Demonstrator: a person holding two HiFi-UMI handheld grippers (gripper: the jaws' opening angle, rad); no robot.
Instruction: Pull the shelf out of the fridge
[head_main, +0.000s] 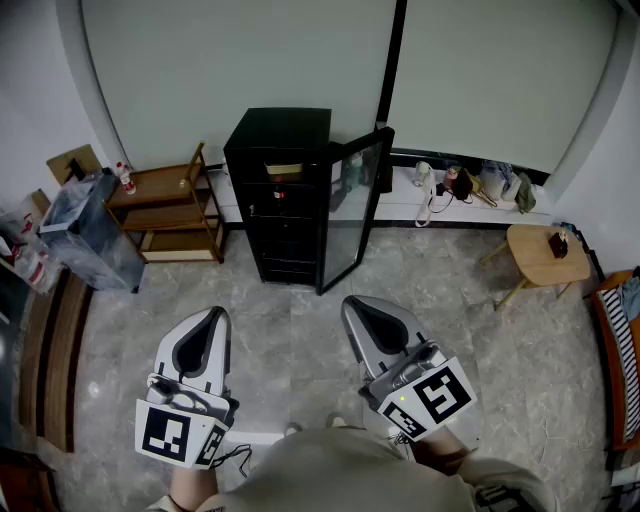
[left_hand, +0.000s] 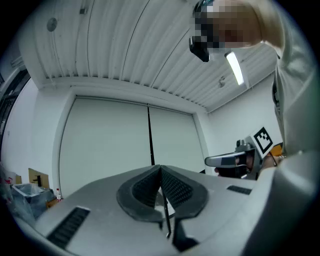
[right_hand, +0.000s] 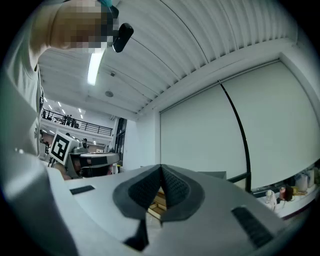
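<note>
A black fridge (head_main: 278, 150) stood against the far wall, well apart from both grippers, with pale tiled floor (head_main: 290, 320) between them and it. Its glass door (head_main: 352, 215) hung open, hinged on the right and swung out towards the person, so that its edge reached forward on the right gripper's side. The shelf (head_main: 284, 169) showed only as a pale strip near the top of the dark inside, seated within the fridge; the racks under it were too dim to make out. Just left of the fridge stood a wooden rack (head_main: 168, 205), and beside that a clear plastic bin (head_main: 85, 232). To the right, a white ledge (head_main: 395, 205) ran along the wall carrying bottles and small clutter, and a round wooden stool (head_main: 532, 258) stood nearer on the floor with a small dark thing on it. The left gripper (head_main: 212, 318) and the right gripper (head_main: 356, 306) were held low before the person, side by side, pointing towards the fridge. In the left gripper view the jaws were pressed together along their whole length, with nothing between them. In the right gripper view the jaws likewise met tip to tip, holding and touching nothing.
</note>
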